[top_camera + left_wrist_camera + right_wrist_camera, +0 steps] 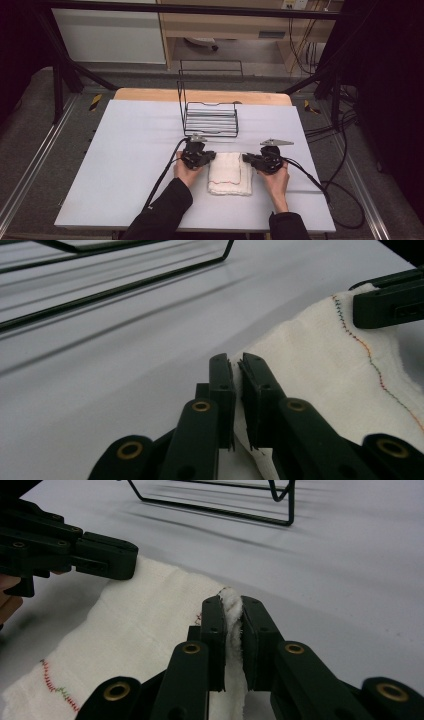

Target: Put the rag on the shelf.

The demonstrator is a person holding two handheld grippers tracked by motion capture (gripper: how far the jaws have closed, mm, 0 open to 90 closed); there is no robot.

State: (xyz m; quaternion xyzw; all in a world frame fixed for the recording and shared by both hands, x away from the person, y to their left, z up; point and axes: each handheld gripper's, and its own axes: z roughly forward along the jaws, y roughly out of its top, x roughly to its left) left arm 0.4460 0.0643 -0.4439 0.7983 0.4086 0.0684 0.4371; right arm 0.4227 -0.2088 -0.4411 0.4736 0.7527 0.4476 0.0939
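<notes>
White folded towel (pixel 230 173) is pinched at opposite edges by left gripper (pixel 212 156) and right gripper (pixel 246 158).

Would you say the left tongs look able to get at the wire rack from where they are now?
Probably yes: the left tongs are shut on the towel, but bare table lies between them and the wire rack.

Towel (pixel 230 173): fluffy white cloth; rack (pixel 210 119): black wire, prob. metal; table (pixel 125 165) matt.
</notes>
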